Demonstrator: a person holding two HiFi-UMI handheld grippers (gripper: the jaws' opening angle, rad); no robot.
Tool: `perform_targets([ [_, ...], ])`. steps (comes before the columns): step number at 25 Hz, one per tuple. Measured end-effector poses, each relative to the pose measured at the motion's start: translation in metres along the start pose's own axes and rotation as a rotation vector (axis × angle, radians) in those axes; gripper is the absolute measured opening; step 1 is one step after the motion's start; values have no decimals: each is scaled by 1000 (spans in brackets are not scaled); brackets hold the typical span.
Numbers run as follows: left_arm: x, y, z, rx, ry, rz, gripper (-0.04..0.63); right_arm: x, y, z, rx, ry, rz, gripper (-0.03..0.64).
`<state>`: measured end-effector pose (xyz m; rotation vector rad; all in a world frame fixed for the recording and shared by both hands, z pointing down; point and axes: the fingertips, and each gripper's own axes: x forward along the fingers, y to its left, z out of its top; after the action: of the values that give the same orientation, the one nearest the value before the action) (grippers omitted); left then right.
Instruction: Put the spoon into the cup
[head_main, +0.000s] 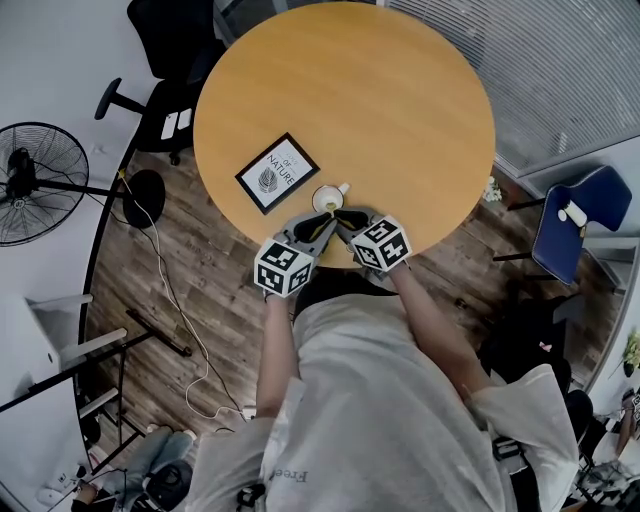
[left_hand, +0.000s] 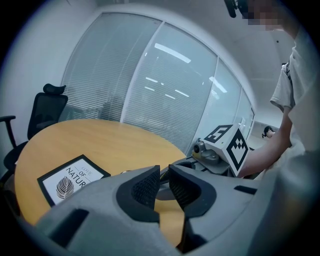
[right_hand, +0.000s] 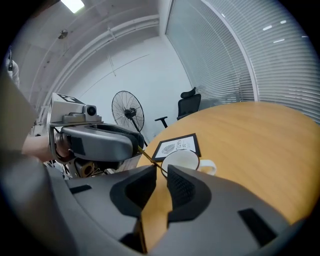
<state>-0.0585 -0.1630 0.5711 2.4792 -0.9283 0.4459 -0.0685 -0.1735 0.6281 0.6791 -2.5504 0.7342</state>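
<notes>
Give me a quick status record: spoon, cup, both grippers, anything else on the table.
left gripper: appears closed on the spoon handle
right gripper: jaws slightly apart, empty, beside the cup
spoon: thin gold handle slanting from left jaws down to cup rim
cup: white, upright, near table edge
other: framed print left of cup

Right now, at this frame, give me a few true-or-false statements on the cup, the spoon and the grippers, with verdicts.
1. The cup stands upright on the table, near the person's edge. True.
2. In the head view, the framed print lies right of the cup. False: it lies to the cup's left.
3. The spoon lies loose on the table. False: the left gripper holds it, slanting towards the cup's rim.
4. The right gripper has its jaws slightly apart, nothing between them. True.
</notes>
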Motion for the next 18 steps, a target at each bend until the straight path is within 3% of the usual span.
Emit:
perform_targets([
  [9, -11, -5, -3, 12, 8, -21, 37, -3, -1, -1, 39, -18, -45, 63],
  [18, -47, -26, -4, 1, -13, -26, 37, -37, 15, -20, 100, -37, -171, 63],
])
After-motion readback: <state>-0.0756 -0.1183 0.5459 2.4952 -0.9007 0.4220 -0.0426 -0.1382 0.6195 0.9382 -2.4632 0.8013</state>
